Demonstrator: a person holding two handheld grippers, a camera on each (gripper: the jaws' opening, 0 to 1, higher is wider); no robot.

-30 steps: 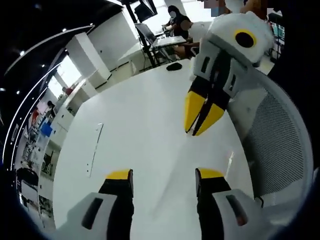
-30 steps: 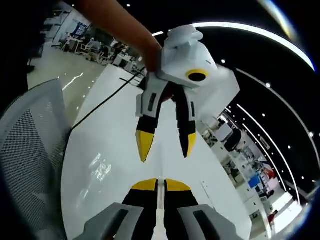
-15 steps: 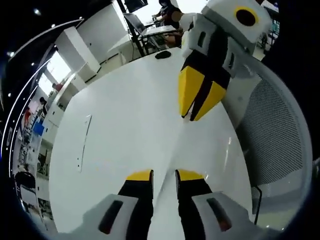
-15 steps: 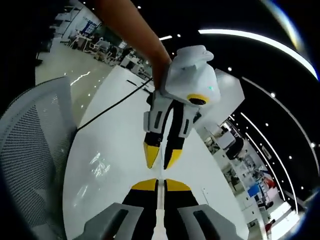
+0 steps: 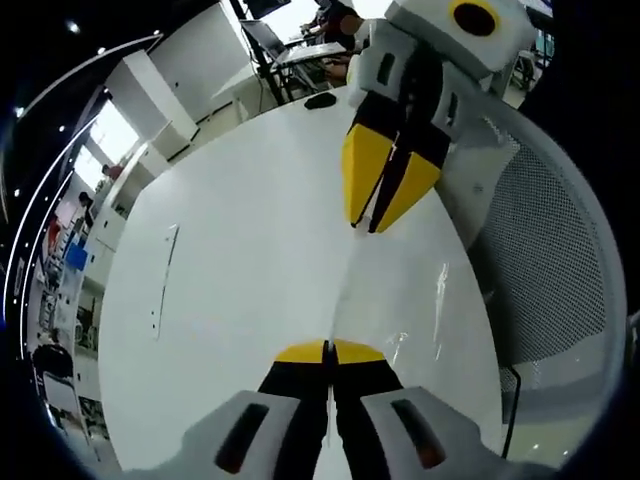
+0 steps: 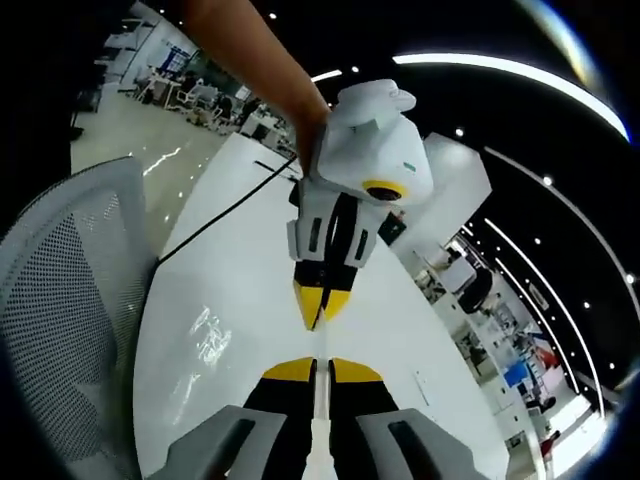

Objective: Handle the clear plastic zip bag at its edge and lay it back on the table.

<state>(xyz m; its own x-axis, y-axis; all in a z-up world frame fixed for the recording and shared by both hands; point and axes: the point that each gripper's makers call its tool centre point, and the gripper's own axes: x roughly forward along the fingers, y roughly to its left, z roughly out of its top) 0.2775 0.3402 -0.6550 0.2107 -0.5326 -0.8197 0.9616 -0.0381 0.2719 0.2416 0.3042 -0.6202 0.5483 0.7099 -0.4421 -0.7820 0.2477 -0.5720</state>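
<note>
The clear plastic zip bag (image 5: 343,290) is stretched edge-on between my two grippers above the white table (image 5: 230,250); it shows only as a thin line and a few glints. My left gripper (image 5: 328,350) is shut on its near edge. My right gripper (image 5: 362,226), coming in from the upper right, pinches the far edge. In the right gripper view, the right gripper (image 6: 316,368) is shut on a thin strip of the bag (image 6: 317,345), and the left gripper (image 6: 318,320) hangs shut just beyond it, held by a person's arm (image 6: 250,60).
A grey mesh chair (image 5: 545,260) stands at the table's edge, also seen as the chair (image 6: 60,290) in the right gripper view. A black cable (image 6: 220,215) crosses the table (image 6: 250,290). A small black object (image 5: 320,100) lies at the far end, near people at a desk (image 5: 310,45).
My left gripper's jaws went from wide open to shut on the bag's edge. The right gripper stayed shut, and the two grippers drew closer together.
</note>
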